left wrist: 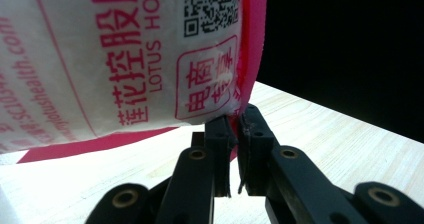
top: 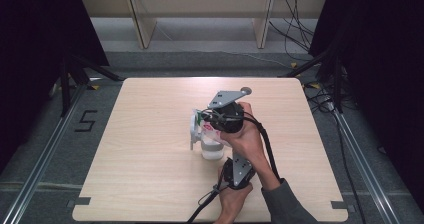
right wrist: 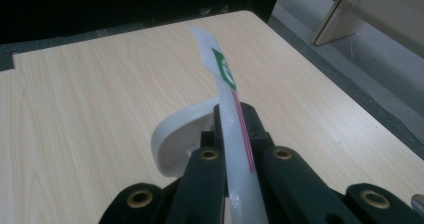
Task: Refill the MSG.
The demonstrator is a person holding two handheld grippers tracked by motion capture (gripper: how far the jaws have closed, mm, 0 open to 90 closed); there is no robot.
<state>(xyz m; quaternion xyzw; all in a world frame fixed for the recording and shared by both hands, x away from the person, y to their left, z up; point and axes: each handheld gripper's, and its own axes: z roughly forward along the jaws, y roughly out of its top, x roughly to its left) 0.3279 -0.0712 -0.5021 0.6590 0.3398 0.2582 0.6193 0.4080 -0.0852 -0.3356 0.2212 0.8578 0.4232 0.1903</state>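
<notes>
A white packet (top: pixel 199 125) with pink print hangs over a white cup (top: pixel 212 149) in the middle of the table. My right gripper (top: pixel 207 120) comes in from above and is shut on the packet's edge (right wrist: pixel 226 79), which bears a green mark and a red stripe; the cup's rim (right wrist: pixel 170 134) curves just below its jaws. My left gripper (top: pixel 229 160) reaches from the near side and is shut on a lower corner of the packet (left wrist: pixel 150 59), right at the pink seam. The packet blocks the inside of the cup.
The light wooden table (top: pixel 150 174) has open surface all around the cup. Past its far edge stand wooden frame legs (top: pixel 142 21) and loose cables (top: pixel 300 34) on the floor. Dark stands and curtains flank both sides.
</notes>
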